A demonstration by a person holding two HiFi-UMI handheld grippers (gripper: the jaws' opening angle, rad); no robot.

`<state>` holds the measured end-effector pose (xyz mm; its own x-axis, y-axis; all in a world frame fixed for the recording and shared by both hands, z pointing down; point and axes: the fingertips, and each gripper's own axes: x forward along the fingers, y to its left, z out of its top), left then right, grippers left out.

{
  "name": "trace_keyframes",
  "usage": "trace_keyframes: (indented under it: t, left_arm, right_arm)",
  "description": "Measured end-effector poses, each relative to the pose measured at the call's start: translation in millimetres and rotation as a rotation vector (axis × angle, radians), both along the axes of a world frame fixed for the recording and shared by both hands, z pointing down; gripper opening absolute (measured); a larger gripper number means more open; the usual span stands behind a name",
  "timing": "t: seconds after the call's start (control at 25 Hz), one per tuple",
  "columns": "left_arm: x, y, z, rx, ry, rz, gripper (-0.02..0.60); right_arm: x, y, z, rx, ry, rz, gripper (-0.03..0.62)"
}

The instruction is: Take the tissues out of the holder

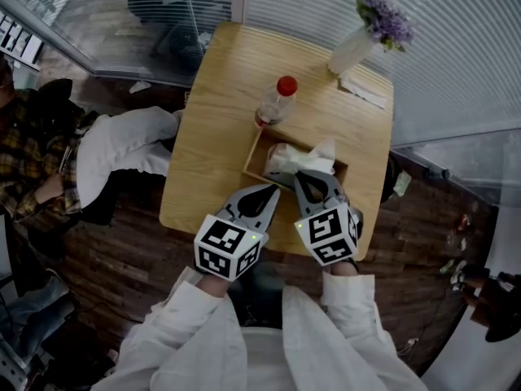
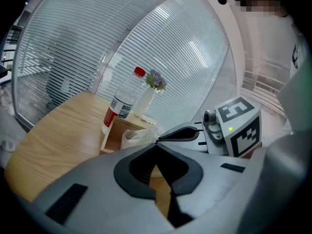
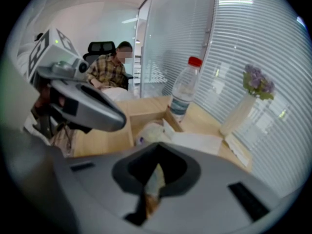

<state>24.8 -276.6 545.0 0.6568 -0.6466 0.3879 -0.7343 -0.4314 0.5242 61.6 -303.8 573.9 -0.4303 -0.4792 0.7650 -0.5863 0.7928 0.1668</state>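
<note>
A wooden holder (image 1: 254, 151) sits on the table's near right part with white tissues (image 1: 301, 160) bunched inside. My right gripper (image 1: 305, 175) is at the holder's near rim, shut on a tissue; in the right gripper view a white strip shows between the jaws and a tissue sheet (image 3: 195, 143) spreads just beyond the right gripper (image 3: 157, 146). My left gripper (image 1: 273, 187) hovers beside it to the left, shut with nothing in it. In the left gripper view the left gripper (image 2: 157, 144) points at the holder (image 2: 113, 130) and tissues (image 2: 136, 136).
A clear bottle (image 1: 275, 104) with a red cap stands right behind the holder. A white vase (image 1: 352, 51) of purple flowers and a flat paper (image 1: 362, 90) are at the far right corner. A person in a plaid shirt (image 1: 32, 153) sits to the left.
</note>
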Motion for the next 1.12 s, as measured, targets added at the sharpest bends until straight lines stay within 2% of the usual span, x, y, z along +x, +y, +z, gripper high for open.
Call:
trace_keyframes:
  t: [0.56,1.12]
  left_arm:
    - [0,-2,-17,0.033,-0.008,-0.005,0.008]
    - [2,1,-51,0.108,-0.005,0.006,0.008]
  right_arm:
    - [13,-7,-27,0.062,-0.031,0.05,0.011]
    - [19,-10,-75,0.179,-0.066,0.083,0.011]
